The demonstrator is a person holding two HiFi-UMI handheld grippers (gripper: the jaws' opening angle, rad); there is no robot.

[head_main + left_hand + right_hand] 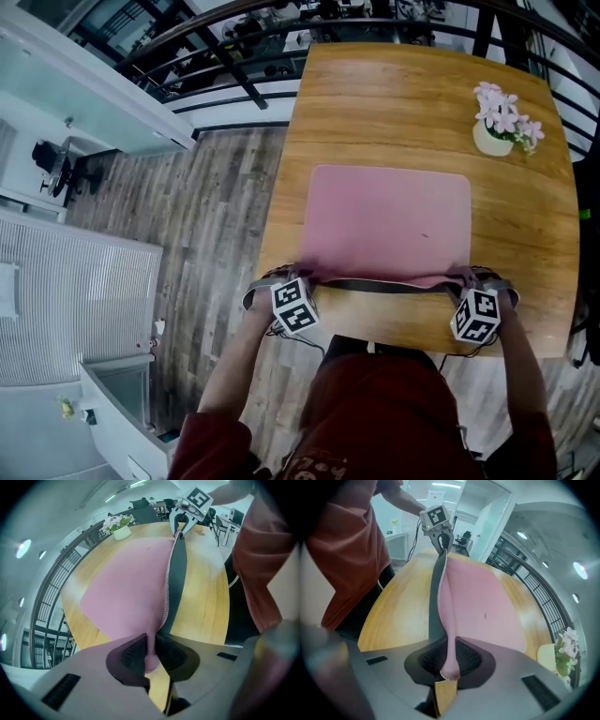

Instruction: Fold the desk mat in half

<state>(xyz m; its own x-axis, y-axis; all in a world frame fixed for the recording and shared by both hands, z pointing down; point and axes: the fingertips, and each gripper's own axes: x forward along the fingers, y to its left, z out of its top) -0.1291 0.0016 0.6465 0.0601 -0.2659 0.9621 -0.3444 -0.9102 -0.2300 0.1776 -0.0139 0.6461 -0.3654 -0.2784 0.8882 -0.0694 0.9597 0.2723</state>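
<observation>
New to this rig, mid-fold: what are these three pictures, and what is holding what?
No robot: a person holds the left tongs and right tongs, one per hand. One picture comes from a camera on the person's head, looking down; the other two come from cameras riding on the tongs. On the wooden table are a pink mat and a flower pot. Each of the tongs pinches a near corner of the mat, its near edge raised, dark underside showing.
</observation>
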